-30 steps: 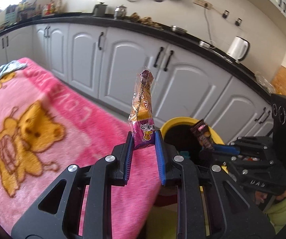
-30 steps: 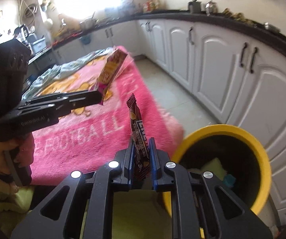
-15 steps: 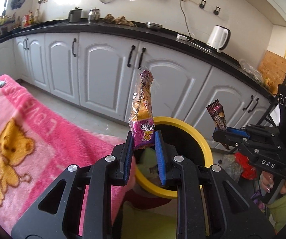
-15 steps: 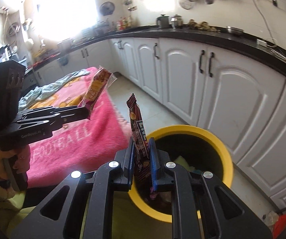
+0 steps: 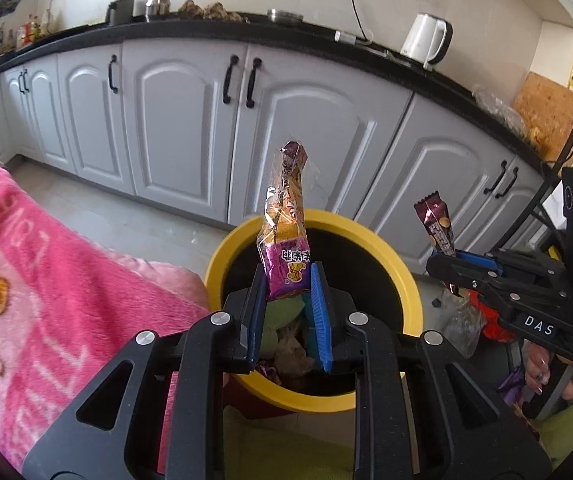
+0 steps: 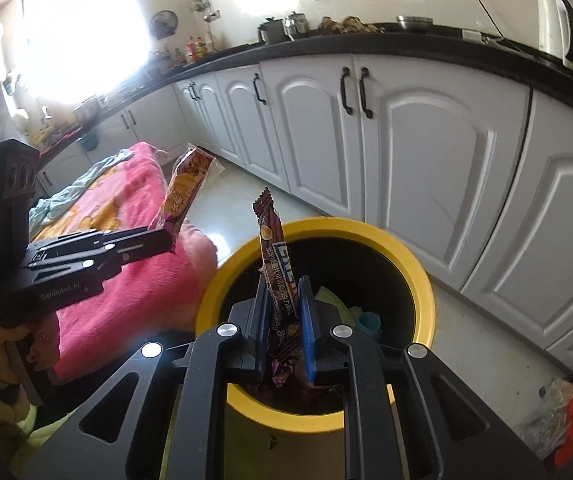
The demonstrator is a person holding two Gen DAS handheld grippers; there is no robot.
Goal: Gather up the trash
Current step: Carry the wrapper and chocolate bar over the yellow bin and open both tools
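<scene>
My left gripper (image 5: 288, 276) is shut on the lower end of an orange and purple snack packet (image 5: 286, 232), which stands upright above the yellow-rimmed bin (image 5: 402, 276). From the right wrist, that packet (image 6: 188, 188) and the left gripper (image 6: 168, 236) show at the left, beside the bin. My right gripper (image 6: 282, 300) is shut on a brown snack-bar wrapper (image 6: 276, 268), upright over the bin (image 6: 418, 276). In the left wrist view this wrapper (image 5: 438, 228) and the right gripper (image 5: 446, 260) hang at the bin's right. Crumpled trash lies inside the bin.
A pink blanket with a bear print (image 5: 46, 280) reaches the bin's left side. White cabinets (image 5: 190, 120) under a black counter run behind, with a white kettle (image 5: 426, 40) on top. Plastic bags and red litter (image 5: 470, 324) lie on the floor right of the bin.
Both grippers have swung across from above the pink blanket toward the bin, each keeping its wrapper. The bin now sits straight under the fingertips in both views.
</scene>
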